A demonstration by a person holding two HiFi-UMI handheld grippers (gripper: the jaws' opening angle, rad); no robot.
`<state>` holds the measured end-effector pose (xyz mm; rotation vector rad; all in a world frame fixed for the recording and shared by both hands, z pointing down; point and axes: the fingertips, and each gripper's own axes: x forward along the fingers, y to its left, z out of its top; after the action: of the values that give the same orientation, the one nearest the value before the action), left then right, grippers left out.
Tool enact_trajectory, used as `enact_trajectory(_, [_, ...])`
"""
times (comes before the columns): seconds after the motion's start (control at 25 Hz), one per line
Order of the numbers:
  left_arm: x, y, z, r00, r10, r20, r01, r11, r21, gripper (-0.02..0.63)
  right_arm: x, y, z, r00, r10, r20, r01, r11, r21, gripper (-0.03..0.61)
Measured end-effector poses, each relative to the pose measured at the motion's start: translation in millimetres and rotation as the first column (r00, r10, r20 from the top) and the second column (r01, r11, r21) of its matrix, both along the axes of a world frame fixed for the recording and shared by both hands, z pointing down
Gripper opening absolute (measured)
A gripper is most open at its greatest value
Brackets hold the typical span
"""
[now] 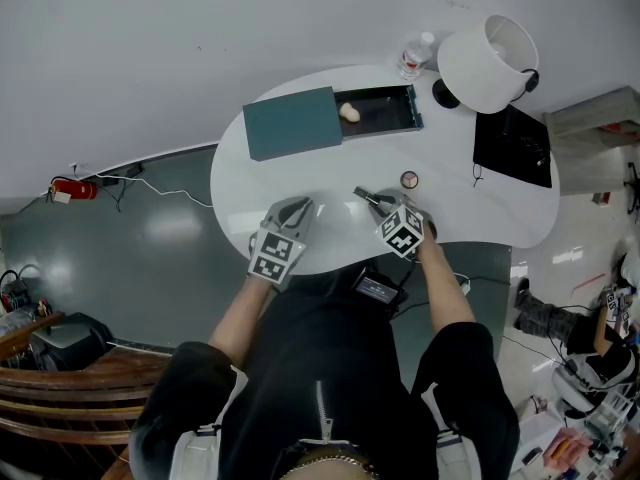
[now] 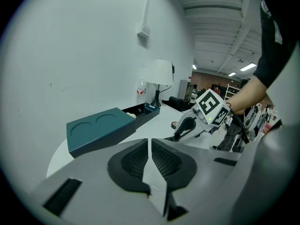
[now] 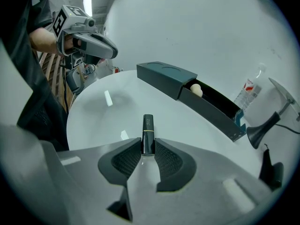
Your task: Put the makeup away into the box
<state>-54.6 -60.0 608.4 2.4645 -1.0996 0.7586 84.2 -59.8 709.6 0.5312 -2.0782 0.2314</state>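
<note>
Right gripper (image 3: 148, 150) clamped on a black lipstick tube (image 3: 147, 129), both pads pressed against its sides. The tube's long axis runs straight out along the line of the jaws, free end pointing toward the teal box (image 3: 164, 77). A thin gold band circles it just ahead of the pads, and its near end is hidden between them. The tube sits well short of the box, on the person's side of it, over the white table (image 1: 480, 213); whether it rests on the tabletop or is lifted clear cannot be told. Left gripper (image 2: 150, 146) stands farther from the box, its jaws drawn together on nothing. The box's drawer (image 1: 385, 108) is slid out of its sleeve and holds a beige makeup sponge (image 1: 349, 112) at the sleeve end. A small round compact (image 1: 409, 179) lies between the box and the right gripper, its detail too small to make out.
</note>
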Motion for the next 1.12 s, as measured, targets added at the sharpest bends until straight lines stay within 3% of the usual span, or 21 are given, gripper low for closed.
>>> enact_trajectory(0.28, [0.9, -4.7, -0.5, 1.0, 0.002, -0.005, -0.002, 1.0, 0.003, 0.014, -1.7, -9.0, -10.4, 1.0, 0.02, 0.022, -0.02, 1.0, 0.018, 0.092])
enact_trajectory(0.52, [3.0, -13.3, -5.2, 1.0, -0.001, -0.009, 0.001, 1.0, 0.014, 0.014, 0.1, -32.7, -32.3, 0.989, 0.102, 0.104, -0.105, 0.994, 0.016, 0.092])
enact_trajectory(0.84, [-0.4, -28.2, -7.4, 1.0, -0.025, -0.013, 0.025, 0.999, 0.02, 0.014, 11.2, -72.6, -50.1, 0.942, 0.279, 0.188, -0.281, 0.96, -0.015, 0.092])
enact_trajectory(1.12, [-4.1, -38.5, -5.2, 0.999, -0.05, -0.015, 0.051, 0.999, 0.013, 0.014, 13.7, -104.7, -54.4, 0.918, 0.338, 0.208, -0.343, 0.939, -0.014, 0.092])
